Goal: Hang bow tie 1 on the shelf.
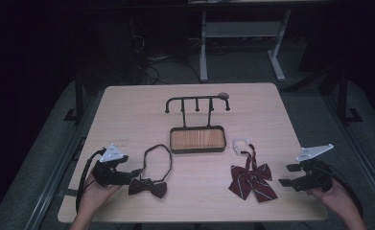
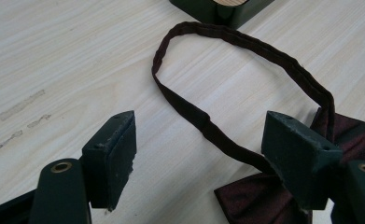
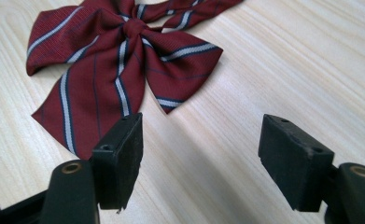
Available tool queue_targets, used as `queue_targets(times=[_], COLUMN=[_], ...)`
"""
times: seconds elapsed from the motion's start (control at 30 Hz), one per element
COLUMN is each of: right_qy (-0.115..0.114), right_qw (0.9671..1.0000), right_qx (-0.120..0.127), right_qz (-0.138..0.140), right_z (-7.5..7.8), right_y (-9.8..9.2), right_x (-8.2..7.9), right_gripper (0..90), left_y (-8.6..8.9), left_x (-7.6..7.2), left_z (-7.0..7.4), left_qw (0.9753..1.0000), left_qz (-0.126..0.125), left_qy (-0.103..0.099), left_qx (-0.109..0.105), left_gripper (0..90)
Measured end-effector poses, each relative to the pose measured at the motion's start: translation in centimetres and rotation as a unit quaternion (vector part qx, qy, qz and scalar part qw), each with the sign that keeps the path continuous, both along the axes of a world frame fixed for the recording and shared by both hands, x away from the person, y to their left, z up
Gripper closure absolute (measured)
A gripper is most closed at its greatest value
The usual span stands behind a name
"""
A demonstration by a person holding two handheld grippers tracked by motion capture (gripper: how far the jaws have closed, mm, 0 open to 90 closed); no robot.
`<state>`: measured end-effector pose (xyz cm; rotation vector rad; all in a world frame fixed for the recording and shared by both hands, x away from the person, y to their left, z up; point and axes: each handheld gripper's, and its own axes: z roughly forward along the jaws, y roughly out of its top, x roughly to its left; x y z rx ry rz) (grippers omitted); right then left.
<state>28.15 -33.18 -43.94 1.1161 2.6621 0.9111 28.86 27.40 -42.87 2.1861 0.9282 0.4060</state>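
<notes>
Two bow ties lie in front of the rack (image 1: pixel 197 102): the plain one (image 1: pixel 148 187) touching my open left gripper (image 2: pixel 199 156), the striped one (image 1: pixel 251 180) near my open right gripper (image 3: pixel 200 154). If I close the left too low, I think I pinch the strap (image 2: pixel 227 84) and drag the tie.

A black metal hanger stand (image 1: pixel 197 122) sits at the table's (image 1: pixel 127 110) centre, its wood-lined tray toward six o'clock, four pegs on the crossbar above. At its one o'clock lies a small brown round object (too small to identify) (image 1: pixel 223 95).
</notes>
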Motion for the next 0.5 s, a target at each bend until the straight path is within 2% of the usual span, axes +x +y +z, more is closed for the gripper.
queue_targets(times=[0.17, 0.2, 0.27, 0.33, 0.5], right_qy=[-0.004, 0.004, 0.001, -0.002, -0.004], right_qw=[1.0, 1.0, 1.0, 1.0, 0.9996], right_qx=[0.004, 0.004, -0.003, 0.0, -0.002], right_qz=[0.008, 0.003, 0.006, 0.008, 0.027], right_z=[0.1, 0.2, 0.3, 0.6, 1.2], right_y=[0.3, 0.5, 0.8, 1.2, 2.2], right_x=[-0.1, -0.1, 0.0, 0.0, 0.1], right_gripper=[30.8, 30.8, 30.8, 30.8, 30.2], left_y=[0.0, 0.0, 0.0, 0.0, 0.1], left_x=[0.1, 0.1, 0.1, 0.0, 0.0], left_z=[0.0, 0.0, 0.0, 0.0, 0.0], left_qw=[1.0, 1.0, 1.0, 1.0, 1.0], left_qz=[-0.004, -0.004, -0.006, -0.004, -0.002], left_qy=[0.0, 0.0, 0.001, 0.0, 0.001], left_qx=[0.002, 0.001, 0.003, -0.001, -0.001], left_gripper=[26.6, 26.5, 26.5, 26.5, 26.4])
